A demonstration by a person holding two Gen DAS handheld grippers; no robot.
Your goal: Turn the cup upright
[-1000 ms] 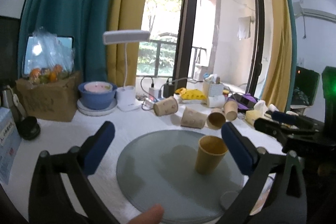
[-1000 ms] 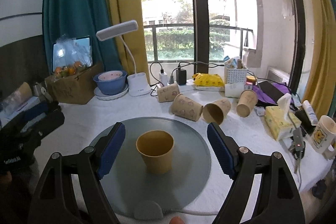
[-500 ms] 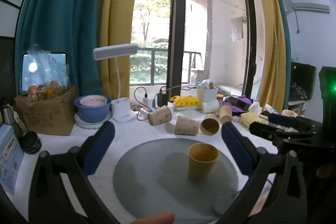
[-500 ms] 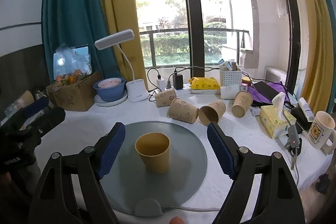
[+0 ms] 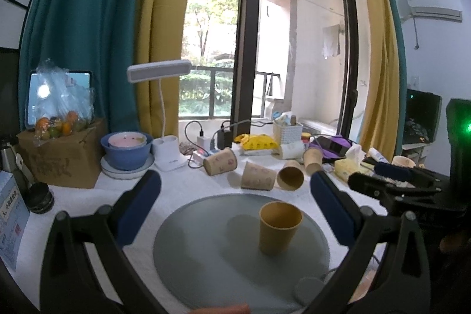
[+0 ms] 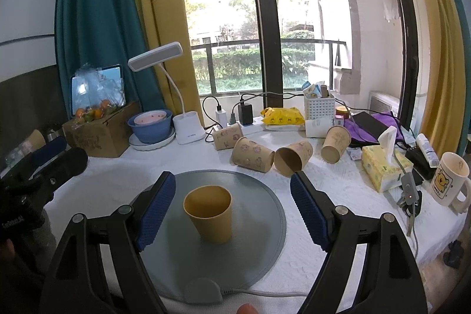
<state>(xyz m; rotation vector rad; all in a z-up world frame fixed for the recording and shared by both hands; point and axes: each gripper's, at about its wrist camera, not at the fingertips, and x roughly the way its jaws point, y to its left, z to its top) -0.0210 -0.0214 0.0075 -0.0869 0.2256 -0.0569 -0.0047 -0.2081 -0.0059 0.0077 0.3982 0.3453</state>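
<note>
A plain tan paper cup (image 5: 279,227) (image 6: 209,214) stands upright, mouth up, on a round grey mat (image 5: 206,249) (image 6: 262,214). My left gripper (image 5: 235,208) is open and empty, raised above and behind the mat, with the cup right of its middle. My right gripper (image 6: 232,208) is open and empty, with the cup between its blue pads but well ahead of them. The right gripper also shows at the right in the left wrist view (image 5: 391,181). The left gripper also shows at the left in the right wrist view (image 6: 44,164).
Several printed paper cups (image 6: 253,156) (image 5: 259,175) lie on their sides behind the mat. Further back are a desk lamp (image 6: 188,128), a blue bowl (image 6: 150,125), a cardboard box with fruit (image 6: 97,131), a tissue box (image 6: 382,167) and a mug (image 6: 447,178).
Both grippers have drawn back and risen a little from the cup, which stays upright on the mat. The views show more of the window.
</note>
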